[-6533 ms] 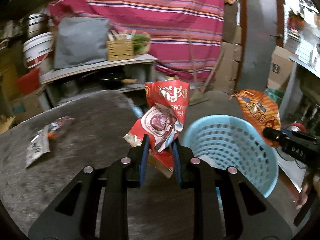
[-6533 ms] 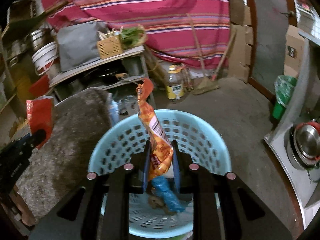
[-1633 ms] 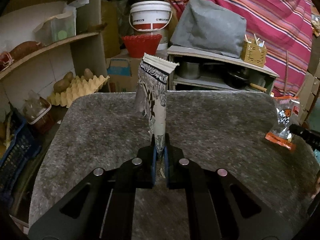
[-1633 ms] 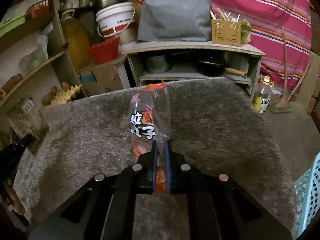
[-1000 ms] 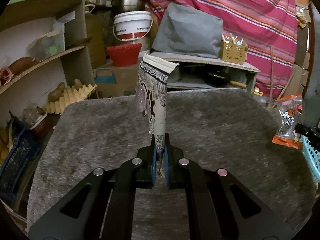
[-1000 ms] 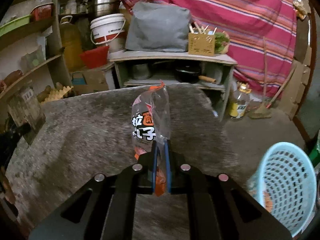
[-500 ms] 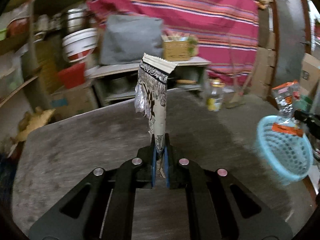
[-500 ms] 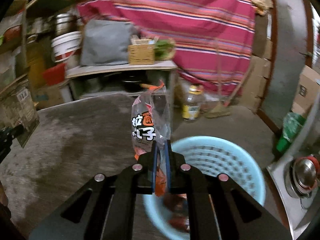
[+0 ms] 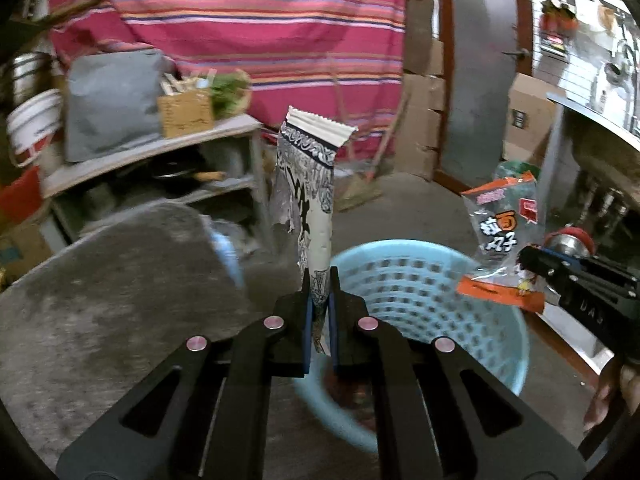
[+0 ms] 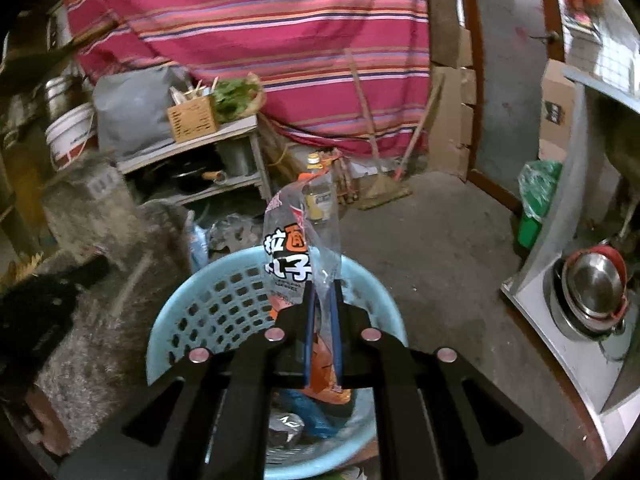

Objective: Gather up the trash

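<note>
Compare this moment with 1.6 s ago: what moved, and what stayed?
Both hand-held grippers swung from over the grey table to the blue basket. The left hand-held gripper still pinches the black-and-white wrapper; the right hand-held gripper still clamps the clear orange-printed bag, now above the basket. Nothing released.

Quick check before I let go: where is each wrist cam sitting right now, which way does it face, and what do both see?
Left wrist: behind the left gripper, facing down past its black-and-white wrapper at the blue basket; the right gripper shows at right.
Right wrist: behind the right gripper, above the basket, holding the clear orange packet; the left gripper shows only as a dark blur.
Shared: basket, striped cloth, shelf, grey table.
</note>
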Available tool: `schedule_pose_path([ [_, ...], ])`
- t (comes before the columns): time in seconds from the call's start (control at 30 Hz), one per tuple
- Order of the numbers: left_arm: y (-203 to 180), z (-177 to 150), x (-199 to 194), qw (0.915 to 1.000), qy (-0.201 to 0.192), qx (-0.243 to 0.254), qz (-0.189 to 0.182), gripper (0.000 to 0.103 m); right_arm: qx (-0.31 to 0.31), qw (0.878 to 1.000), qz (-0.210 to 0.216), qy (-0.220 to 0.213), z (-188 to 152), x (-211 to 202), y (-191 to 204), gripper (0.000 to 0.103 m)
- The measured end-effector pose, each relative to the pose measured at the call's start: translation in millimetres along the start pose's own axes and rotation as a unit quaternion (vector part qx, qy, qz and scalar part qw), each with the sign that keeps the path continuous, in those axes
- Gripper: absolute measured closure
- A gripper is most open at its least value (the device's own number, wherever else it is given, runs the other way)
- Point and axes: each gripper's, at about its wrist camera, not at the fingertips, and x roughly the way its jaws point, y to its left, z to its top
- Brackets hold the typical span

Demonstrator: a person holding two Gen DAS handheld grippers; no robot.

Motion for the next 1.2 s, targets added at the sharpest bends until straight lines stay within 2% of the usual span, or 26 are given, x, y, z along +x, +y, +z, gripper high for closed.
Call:
schedule_pose_path([
  [0.1, -19, 4, 14, 0.9997, 0.011, 0.013, -0.019, 0.095, 0.004, 1.0, -0.006, 0.004, -2, 3, -12, 0.095],
  [0.17, -25, 4, 20, 0.9991, 0.024, 0.017, -0.031, 0.081, 0.008, 1.0, -0.008, 0.008, -3, 5, -19, 0.095],
  [0.23, -26, 1, 24, 0.999, 0.028, 0.016, -0.032, 0.054, 0.013, 1.0, -0.008, 0.009, -4, 6, -23, 0.095],
  [0.3, -23, -2, 25, 0.9993, 0.027, 0.013, -0.025, 0.047, 0.017, 1.0, -0.007, 0.009, -5, 7, -26, 0.095],
  [0.37, -15, -5, 24, 0.9993, 0.031, 0.005, -0.02, 0.045, 0.018, 1.0, -0.004, 0.01, -5, 7, -24, 0.095],
  [0.43, -6, -8, 18, 0.9996, 0.028, -0.006, -0.005, 0.031, 0.017, 1.0, -0.002, 0.012, -5, 8, -24, 0.095],
  [0.53, 15, -15, -2, 0.9993, 0.006, -0.031, 0.022, 0.015, 0.011, 1.0, 0.008, 0.016, -4, 11, -15, 0.095],
  [0.7, 46, -25, -40, 0.9952, -0.021, -0.059, 0.075, 0.006, -0.013, 0.999, 0.024, 0.029, -6, 21, 16, 0.095],
  [0.93, 80, -42, -101, 0.9884, -0.052, -0.075, 0.122, 0.005, -0.027, 0.998, 0.033, 0.046, -12, 36, 41, 0.093],
  [0.97, 83, -45, -109, 0.9871, -0.055, -0.074, 0.131, 0.005, -0.026, 0.998, 0.03, 0.047, -13, 39, 43, 0.091],
  [1.0, 87, -51, -119, 0.9851, -0.058, -0.074, 0.144, 0.005, -0.024, 0.998, 0.026, 0.052, -15, 45, 43, 0.07],
  [1.03, 91, -54, -127, 0.9836, -0.06, -0.075, 0.153, 0.005, -0.019, 0.998, 0.023, 0.058, -17, 49, 43, 0.031],
  [1.07, 95, -58, -137, 0.9818, -0.063, -0.078, 0.161, 0.005, -0.014, 0.998, 0.02, 0.058, -18, 52, 43, 0.021],
  [1.2, 111, -74, -172, 0.9754, -0.072, -0.086, 0.19, 0.005, -0.02, 0.998, 0.003, 0.056, -23, 51, 45, 0.019],
])
